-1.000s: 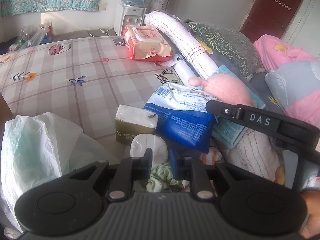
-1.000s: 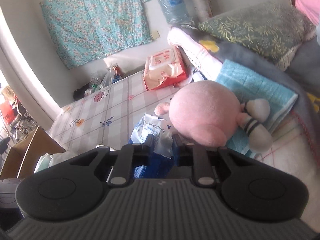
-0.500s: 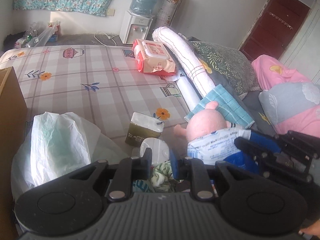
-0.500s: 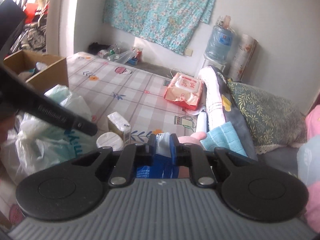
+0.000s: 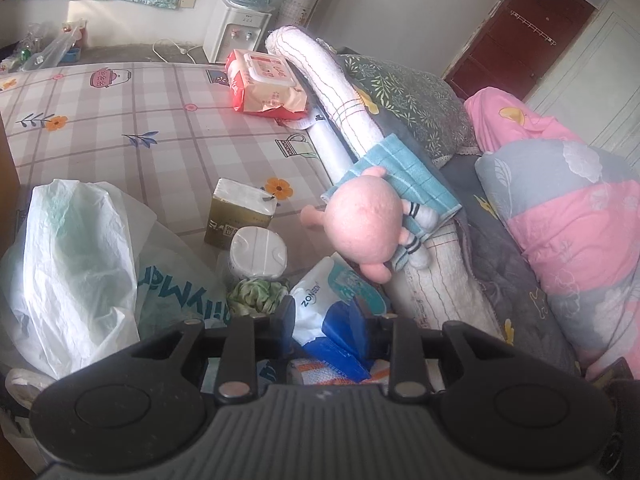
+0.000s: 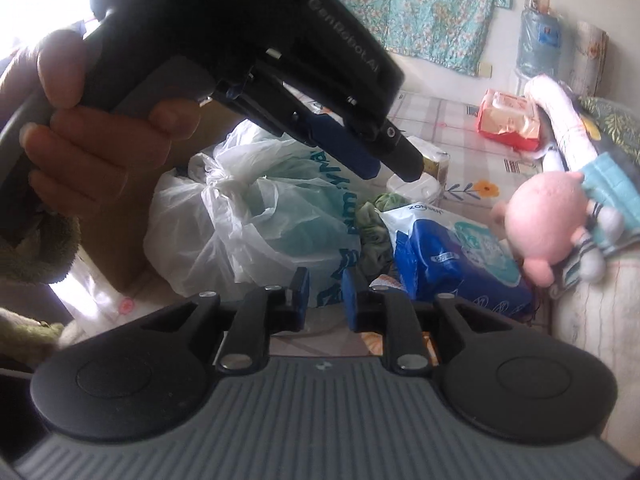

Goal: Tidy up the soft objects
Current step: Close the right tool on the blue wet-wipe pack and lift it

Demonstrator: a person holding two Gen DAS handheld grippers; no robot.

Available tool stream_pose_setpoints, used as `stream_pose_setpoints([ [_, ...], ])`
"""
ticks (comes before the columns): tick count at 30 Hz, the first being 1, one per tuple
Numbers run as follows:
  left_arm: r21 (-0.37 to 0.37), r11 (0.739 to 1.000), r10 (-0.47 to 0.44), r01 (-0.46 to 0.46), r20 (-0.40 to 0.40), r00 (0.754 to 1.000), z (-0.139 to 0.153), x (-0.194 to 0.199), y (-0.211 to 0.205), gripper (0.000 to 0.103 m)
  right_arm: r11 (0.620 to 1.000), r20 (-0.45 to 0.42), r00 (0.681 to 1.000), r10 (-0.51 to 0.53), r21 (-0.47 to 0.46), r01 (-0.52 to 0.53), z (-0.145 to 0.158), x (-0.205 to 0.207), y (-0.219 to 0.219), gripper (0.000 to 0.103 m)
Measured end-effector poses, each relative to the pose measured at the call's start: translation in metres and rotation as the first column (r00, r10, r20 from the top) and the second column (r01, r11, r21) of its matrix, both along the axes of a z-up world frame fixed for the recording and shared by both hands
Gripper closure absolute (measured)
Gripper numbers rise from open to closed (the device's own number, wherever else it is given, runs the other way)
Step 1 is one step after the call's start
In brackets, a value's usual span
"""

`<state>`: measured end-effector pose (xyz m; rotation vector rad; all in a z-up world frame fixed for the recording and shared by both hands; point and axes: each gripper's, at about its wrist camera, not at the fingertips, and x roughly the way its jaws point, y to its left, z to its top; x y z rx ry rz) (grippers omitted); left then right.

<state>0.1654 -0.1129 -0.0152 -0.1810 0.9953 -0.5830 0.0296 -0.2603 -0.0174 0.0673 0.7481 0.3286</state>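
Observation:
A blue-and-white soft pack (image 6: 456,256) lies on the bed beside a pink plush toy (image 6: 544,220); both also show in the left wrist view, the pack (image 5: 324,308) and the plush (image 5: 366,226). My left gripper (image 5: 320,320) is open, its jaws either side of the pack's near end. My right gripper (image 6: 324,296) is open and empty, above a white plastic bag (image 6: 256,220). The left gripper's body (image 6: 280,60) fills the upper left of the right wrist view.
A green scrunchie (image 5: 256,296), a white round tub (image 5: 256,252) and an olive tissue pack (image 5: 240,216) sit on the checked bedsheet (image 5: 140,120). A red wipes pack (image 5: 264,80), rolled white blanket (image 5: 332,92), teal towel (image 5: 400,168) and pillows (image 5: 560,208) lie to the right.
My right gripper let go of the blue-and-white pack, which now lies on the bed, and swung left over the plastic bag. My left gripper opened wider over the pack.

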Motion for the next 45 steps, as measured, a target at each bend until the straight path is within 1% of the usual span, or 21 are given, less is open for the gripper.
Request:
stream_pose_setpoints([
  [2,0.006,1.000,-0.002,0.002,0.008,1.000,0.000,0.001,-0.001,0.073,0.989,0.000,0.996,-0.084,0.118,0.084,0.006,-0.007,-0.023,0.075],
  [3,0.009,1.000,-0.006,0.005,0.013,1.000,0.001,0.001,-0.002,0.073,0.974,-0.005,0.991,-0.134,0.185,0.133,0.008,-0.012,-0.037,0.071],
  [5,0.018,1.000,-0.014,0.014,0.029,0.999,0.002,0.003,-0.004,0.073,0.908,-0.034,0.966,-0.256,0.333,0.252,0.010,-0.020,-0.069,0.064],
  [7,0.025,0.999,-0.023,0.022,0.044,0.999,0.003,0.005,-0.007,0.073,0.820,-0.086,0.926,-0.368,0.439,0.367,0.006,-0.025,-0.096,0.053],
  [8,0.027,0.999,-0.026,0.025,0.048,0.999,0.003,0.006,-0.009,0.072,0.766,-0.120,0.896,-0.428,0.478,0.430,0.001,-0.028,-0.108,0.050],
  [9,0.031,0.999,-0.029,0.027,0.050,0.998,0.002,0.007,-0.011,0.072,0.731,-0.145,0.871,-0.469,0.491,0.475,-0.001,-0.029,-0.114,0.047],
  [11,0.046,0.998,-0.034,0.032,0.048,0.998,-0.002,0.009,-0.017,0.072,0.665,-0.198,0.816,-0.543,0.492,0.562,-0.011,-0.029,-0.122,0.046],
  [12,0.055,0.998,-0.038,0.036,0.043,0.998,-0.005,0.010,-0.020,0.072,0.631,-0.233,0.788,-0.570,0.489,0.602,-0.017,-0.028,-0.125,0.043],
  [13,0.067,0.997,-0.043,0.041,0.036,0.998,-0.008,0.011,-0.024,0.072,0.587,-0.282,0.757,-0.589,0.494,0.641,-0.028,-0.023,-0.129,0.040],
  [16,0.091,0.994,-0.058,0.056,0.018,0.998,-0.015,0.013,-0.033,0.072,0.492,-0.383,0.703,-0.599,0.517,0.701,-0.053,-0.012,-0.135,0.037],
  [17,0.098,0.993,-0.065,0.064,0.007,0.998,-0.019,0.012,-0.036,0.072,0.476,-0.408,0.692,-0.595,0.515,0.713,-0.059,-0.010,-0.136,0.036],
  [19,0.106,0.992,-0.075,0.074,-0.002,0.997,-0.023,0.011,-0.040,0.071,0.466,-0.442,0.683,-0.582,0.507,0.725,-0.069,-0.004,-0.137,0.036],
  [21,0.112,0.989,-0.091,0.091,-0.010,0.996,-0.025,0.008,-0.043,0.071,0.474,-0.460,0.688,-0.561,0.503,0.723,-0.075,0.008,-0.138,0.035],
  [24,0.092,0.989,-0.115,0.118,-0.037,0.993,-0.026,0.004,-0.044,0.070,0.474,-0.479,0.691,-0.541,0.505,0.721,-0.084,0.019,-0.139,0.035],
  [28,0.098,0.976,-0.187,0.192,-0.057,0.981,-0.026,-0.006,-0.051,0.067,0.476,-0.483,0.700,-0.526,0.514,0.713,-0.089,0.031,-0.142,0.035],
  [31,0.095,0.972,-0.209,0.213,-0.045,0.977,-0.022,-0.009,-0.051,0.067,0.482,-0.478,0.701,-0.530,0.511,0.712,-0.088,0.035,-0.144,0.035],
  [33,0.096,0.974,-0.206,0.206,-0.014,0.979,-0.017,-0.007,-0.050,0.065,0.479,-0.482,0.700,-0.527,0.512,0.713,-0.089,0.036,-0.146,0.035],
  [37,0.146,0.972,-0.192,0.185,0.034,0.981,-0.015,0.000,-0.056,0.063,0.469,-0.498,0.699,-0.513,0.519,0.714,-0.093,0.036,-0.149,0.035],
  [40,0.169,0.967,-0.199,0.191,0.034,0.979,-0.020,0.011,-0.064,0.061,0.466,-0.511,0.703,-0.495,0.527,0.711,-0.097,0.038,-0.149,0.035],
  [42,0.206,0.960,-0.200,0.189,0.035,0.979,-0.026,0.019,-0.071,0.061,0.460,-0.518,0.704,-0.486,0.534,0.710,-0.100,0.040,-0.148,0.035],
  [45,0.241,0.952,-0.195,0.187,0.008,0.981,-0.036,0.027,-0.078,0.061,0.449,-0.527,0.703,-0.477,0.542,0.710,-0.105,0.043,-0.148,0.035],
])
